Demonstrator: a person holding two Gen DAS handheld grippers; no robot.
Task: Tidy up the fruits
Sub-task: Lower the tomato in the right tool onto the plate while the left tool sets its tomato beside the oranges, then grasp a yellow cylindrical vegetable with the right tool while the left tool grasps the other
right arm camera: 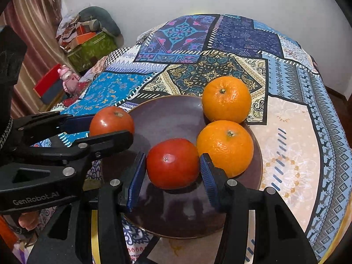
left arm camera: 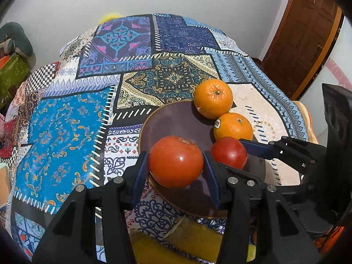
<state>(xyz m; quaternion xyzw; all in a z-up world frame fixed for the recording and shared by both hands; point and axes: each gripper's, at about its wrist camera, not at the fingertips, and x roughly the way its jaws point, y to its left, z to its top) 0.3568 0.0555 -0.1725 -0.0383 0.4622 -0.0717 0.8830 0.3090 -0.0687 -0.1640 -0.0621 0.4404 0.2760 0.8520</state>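
A dark purple plate (right arm camera: 167,118) lies on the patchwork tablecloth (right arm camera: 290,132). Two oranges (right arm camera: 226,99) (right arm camera: 225,147) sit along its right rim, touching each other. My right gripper (right arm camera: 173,180) is shut on a red tomato (right arm camera: 172,162) low over the plate's middle, close beside the nearer orange. My left gripper (left arm camera: 176,173) is shut on a second, larger tomato (left arm camera: 176,161) over the plate's left part. In the left wrist view the right gripper's blue finger (left arm camera: 257,148) shows beside its tomato (left arm camera: 228,151). Whether either tomato rests on the plate I cannot tell.
The tablecloth drops off at the table's right edge (right arm camera: 338,154). Boxes and bags (right arm camera: 88,41) are piled by the wall at the far left, near a curtain (right arm camera: 33,44). A wooden door (left arm camera: 303,33) stands at the far right. Something yellow (left arm camera: 193,237) lies under the left gripper.
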